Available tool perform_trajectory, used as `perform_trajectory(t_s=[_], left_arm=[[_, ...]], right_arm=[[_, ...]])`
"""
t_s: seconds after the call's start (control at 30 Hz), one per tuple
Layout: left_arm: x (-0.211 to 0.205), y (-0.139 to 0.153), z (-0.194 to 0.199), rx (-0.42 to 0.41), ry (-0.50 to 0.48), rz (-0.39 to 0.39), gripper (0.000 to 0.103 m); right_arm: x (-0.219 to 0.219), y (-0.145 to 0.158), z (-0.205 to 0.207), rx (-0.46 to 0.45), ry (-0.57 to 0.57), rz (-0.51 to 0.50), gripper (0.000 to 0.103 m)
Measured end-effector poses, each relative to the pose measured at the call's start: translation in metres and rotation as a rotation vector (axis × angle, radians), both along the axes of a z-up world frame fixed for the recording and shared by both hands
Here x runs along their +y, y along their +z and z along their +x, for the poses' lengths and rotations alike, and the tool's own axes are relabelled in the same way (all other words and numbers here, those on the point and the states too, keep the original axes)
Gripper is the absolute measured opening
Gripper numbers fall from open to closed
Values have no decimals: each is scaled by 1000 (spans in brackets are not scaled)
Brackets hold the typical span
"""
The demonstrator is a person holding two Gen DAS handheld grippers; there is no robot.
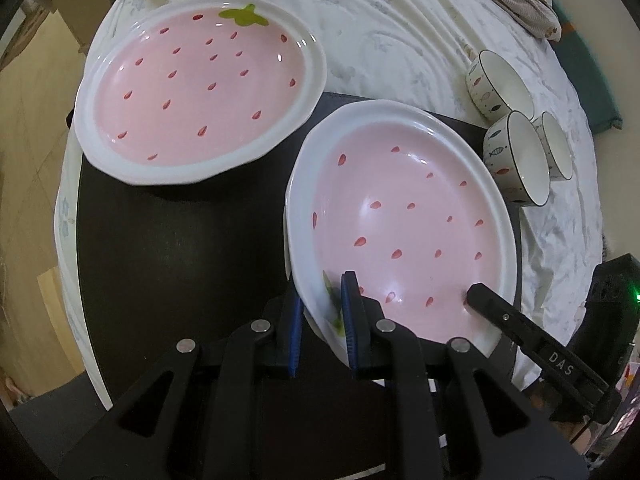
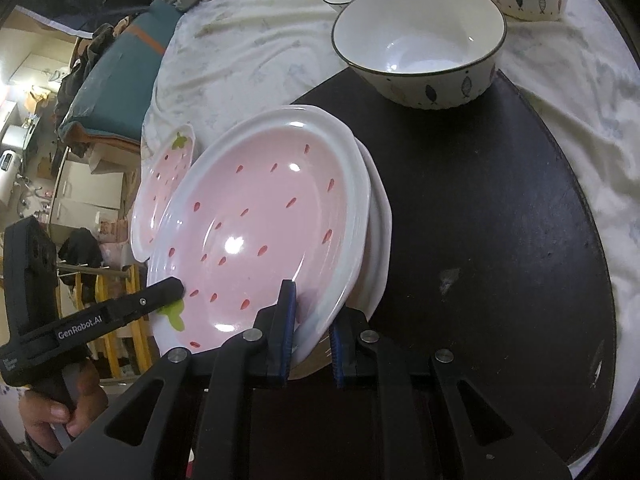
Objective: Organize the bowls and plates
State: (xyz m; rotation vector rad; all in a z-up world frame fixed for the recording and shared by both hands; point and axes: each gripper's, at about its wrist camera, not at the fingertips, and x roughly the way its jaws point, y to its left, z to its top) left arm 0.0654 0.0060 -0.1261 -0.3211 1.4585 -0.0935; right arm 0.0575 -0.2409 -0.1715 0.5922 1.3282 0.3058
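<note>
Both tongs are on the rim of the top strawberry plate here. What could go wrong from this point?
1. The top plate is tilted and pinched only at its near rim by the left tongs and right tongs; it may slip.
2. A second plate lies right beneath it; a drop or scrape could chip both.
3. The nearest bowl sits at the dark board's far edge, partly on rumpled cloth; a nudge might tip it.

Pink red-flecked plates [image 1: 404,220], apparently fish-patterned bowls [image 1: 516,156]
</note>
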Motion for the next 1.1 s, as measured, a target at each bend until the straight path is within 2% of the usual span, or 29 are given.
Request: perform_trajectory(t_s=[0.17,0.23,0.37,0.67,0.83,0.97,1.07,1.1], left_arm=[[-3,-11,-4,26,-7,33,16],[-2,-11,-5,21,0,35,17],[-4,-11,-7,17,-5,54,18],[-9,-13,-12,-11,-37,108,21],[-6,-16,-12,0,-26,94,25],[-7,-18,-10,9,-28,99,27],[-4,-14,-9,-13,-10,124,27],[-1,-14,-8,-18,-3,120,28]], right_arm=[[2,-2,-2,18,7,-3,16],[2,-10,-2,58,10,11,16],[6,-9,0,62,37,10,16],[-4,-13,1,102,2,59,16],[-11,-13,1,128,-10,93,15],[-22,-13,0,159,-62,128,16],[-27,-8,0,148,-71,90,19],[-28,-5,0,141,-78,48,20]])
